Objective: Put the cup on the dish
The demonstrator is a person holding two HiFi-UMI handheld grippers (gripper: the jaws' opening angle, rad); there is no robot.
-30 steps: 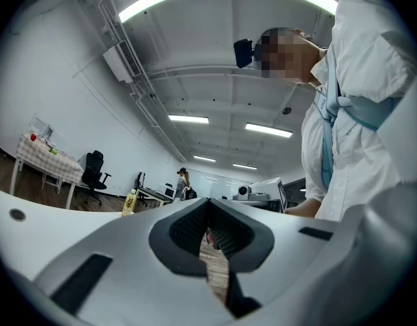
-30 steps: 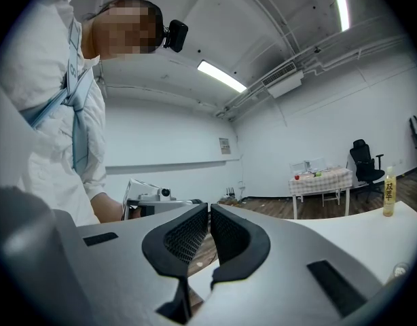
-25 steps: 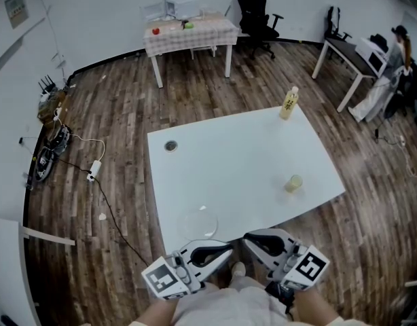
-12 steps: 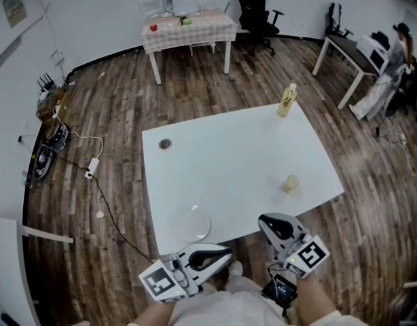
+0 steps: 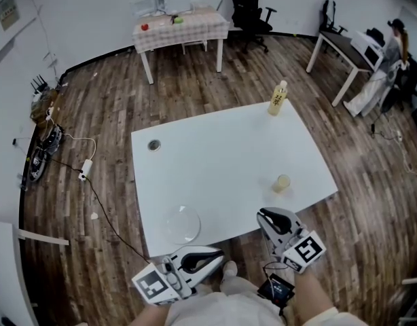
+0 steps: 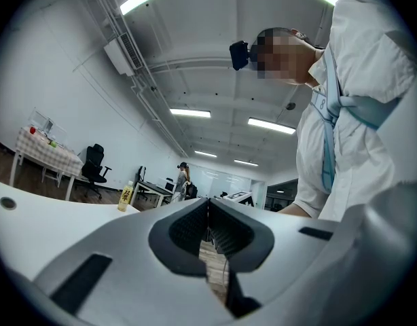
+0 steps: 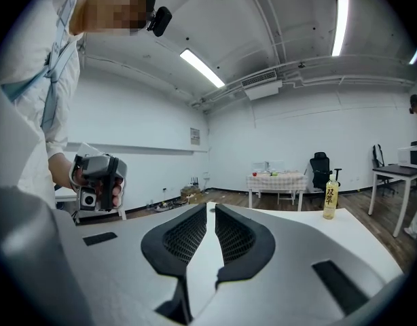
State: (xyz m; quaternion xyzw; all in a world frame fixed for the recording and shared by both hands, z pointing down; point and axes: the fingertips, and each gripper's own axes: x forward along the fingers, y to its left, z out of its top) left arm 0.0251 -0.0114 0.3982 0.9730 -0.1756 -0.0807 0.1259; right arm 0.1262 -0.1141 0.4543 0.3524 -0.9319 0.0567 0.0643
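Hovering at the near edge of the white worktop (image 5: 222, 161), the right hand-held gripper (image 5: 266, 214) is keeping its jaws almost together with nothing between them. The left hand-held gripper (image 5: 221, 255) is hanging off the worktop, nearer the person, its jaws together and empty. A clear dish (image 5: 182, 223) is lying near the front left corner. A yellow bottle (image 5: 278, 98) is standing at the far right corner. The small cup (image 5: 282, 183) is standing upright just beyond the right hand-held gripper, well apart from the dish.
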